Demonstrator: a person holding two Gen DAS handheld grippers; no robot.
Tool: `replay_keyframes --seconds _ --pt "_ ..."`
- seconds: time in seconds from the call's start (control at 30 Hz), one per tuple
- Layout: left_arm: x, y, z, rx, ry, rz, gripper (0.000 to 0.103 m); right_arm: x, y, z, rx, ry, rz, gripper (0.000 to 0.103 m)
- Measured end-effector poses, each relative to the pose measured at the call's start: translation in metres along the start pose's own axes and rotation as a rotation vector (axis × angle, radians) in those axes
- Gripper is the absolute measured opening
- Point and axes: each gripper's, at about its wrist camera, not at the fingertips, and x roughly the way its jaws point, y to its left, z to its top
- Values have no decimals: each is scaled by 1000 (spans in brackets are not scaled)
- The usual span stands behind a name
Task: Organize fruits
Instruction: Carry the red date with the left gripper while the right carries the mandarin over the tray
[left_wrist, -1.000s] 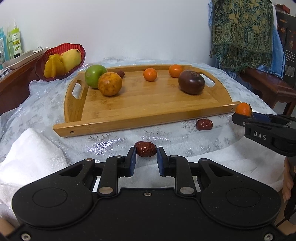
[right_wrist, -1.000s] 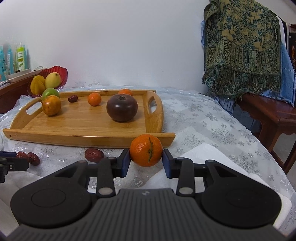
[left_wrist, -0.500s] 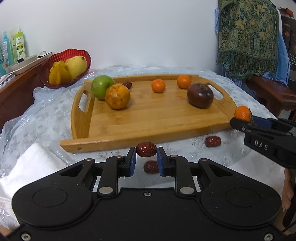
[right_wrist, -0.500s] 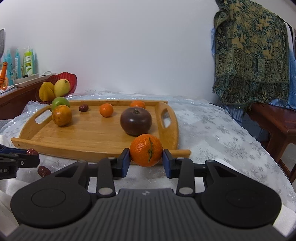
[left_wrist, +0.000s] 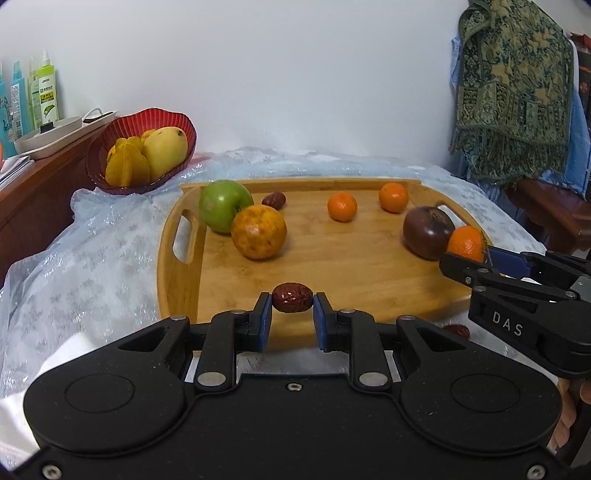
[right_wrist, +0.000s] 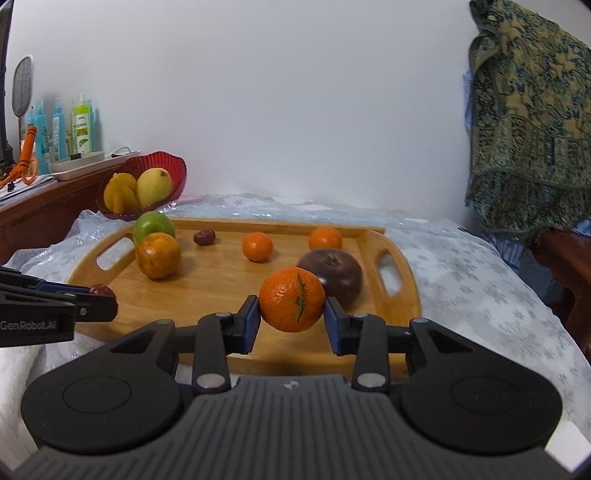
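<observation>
My left gripper (left_wrist: 293, 317) is shut on a red date (left_wrist: 293, 297) and hangs over the near edge of the wooden tray (left_wrist: 332, 266). Over the tray's near right part my right gripper (right_wrist: 291, 323) is shut on a tangerine (right_wrist: 291, 304). The tray holds a green apple (left_wrist: 225, 205), a mottled orange (left_wrist: 258, 237), a second date (left_wrist: 274, 199), two small tangerines (left_wrist: 342, 206) and a dark purple fruit (left_wrist: 428, 232). One more date (left_wrist: 458, 329) lies on the cloth in front of the tray.
A red bowl (left_wrist: 110, 147) with a mango and starfruit stands at the back left by a wooden sideboard with bottles (right_wrist: 81, 129). A patterned cloth (right_wrist: 532, 140) hangs over a chair at the right. A white towel (left_wrist: 22, 373) lies at the near left.
Both grippers have risen and moved forward with their fruit, from over the cloth in front of the tray to over the tray's near edge.
</observation>
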Motion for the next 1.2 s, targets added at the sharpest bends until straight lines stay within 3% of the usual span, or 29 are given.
replay_keyframes --seconds 0.6,1.2 --pt "45 40 23 -43 8 45 23 54 18 27 -79 38 39 41" --pt "75 47 24 -41 30 4 23 102 32 30 -63 120 60 41"
